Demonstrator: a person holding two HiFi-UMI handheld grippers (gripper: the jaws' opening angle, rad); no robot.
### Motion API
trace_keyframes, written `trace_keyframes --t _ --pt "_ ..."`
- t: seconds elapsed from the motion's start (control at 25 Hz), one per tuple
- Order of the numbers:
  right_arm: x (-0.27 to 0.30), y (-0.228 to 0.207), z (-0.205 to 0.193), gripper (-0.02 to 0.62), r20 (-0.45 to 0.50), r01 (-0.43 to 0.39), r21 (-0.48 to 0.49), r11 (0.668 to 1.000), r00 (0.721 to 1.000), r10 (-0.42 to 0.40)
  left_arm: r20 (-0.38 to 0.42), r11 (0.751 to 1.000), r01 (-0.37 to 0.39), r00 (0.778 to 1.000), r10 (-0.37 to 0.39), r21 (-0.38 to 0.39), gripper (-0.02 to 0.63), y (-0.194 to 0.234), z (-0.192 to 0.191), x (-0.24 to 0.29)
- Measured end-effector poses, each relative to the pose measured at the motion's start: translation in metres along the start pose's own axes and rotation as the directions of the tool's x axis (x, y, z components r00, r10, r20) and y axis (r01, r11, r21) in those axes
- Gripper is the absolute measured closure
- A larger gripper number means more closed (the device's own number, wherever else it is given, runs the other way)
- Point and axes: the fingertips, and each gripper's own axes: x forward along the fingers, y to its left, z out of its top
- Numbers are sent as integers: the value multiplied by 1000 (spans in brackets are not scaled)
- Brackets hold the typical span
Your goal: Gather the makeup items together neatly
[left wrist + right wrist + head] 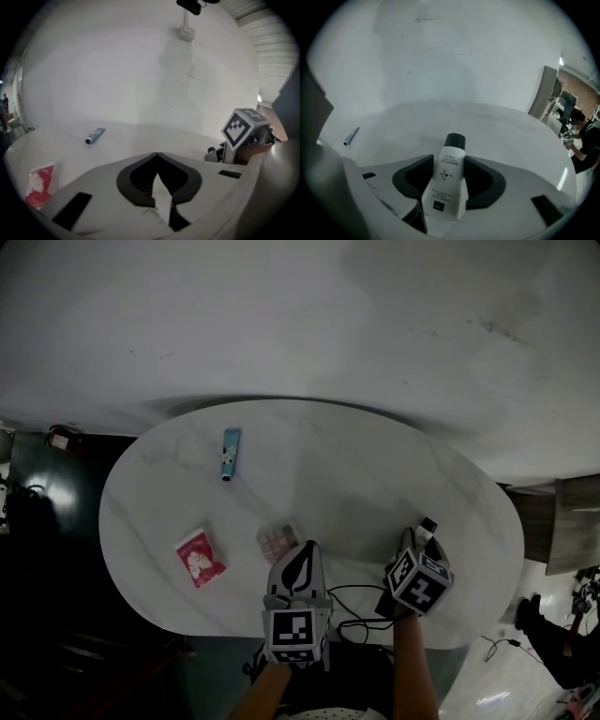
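Observation:
On the white oval marble table [375, 465] lie a blue tube [231, 453] at the far left, a red sachet [200, 558] near the left edge and a pinkish palette [279, 541] at the front. My left gripper [305, 549] is shut and empty, its tips right beside the palette; its own view shows the shut jaws [158, 154], the blue tube [95, 136] and the sachet [39, 183]. My right gripper [420, 535] is shut on a white tube with a black cap [449, 180], cap pointing away, at the table's front right.
Black cables [361, 601] run along the table's near edge between my arms. Dark floor lies to the left of the table. A person [581, 126] stands off to the right, beyond the table. A pale wall rises behind the table.

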Motion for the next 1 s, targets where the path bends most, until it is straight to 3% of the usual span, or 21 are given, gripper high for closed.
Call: trace_keyframes --t 0.6,1.0 --pt "-3 3 -5 382 -10 12 75 997 1000 -11 22 999 -29 999 29 -19 591 35 0 -10" --pt "-20 62 16 383 65 -29 1 1000 997 29 45 999 -32 998 34 -39 591 79 14 -11"
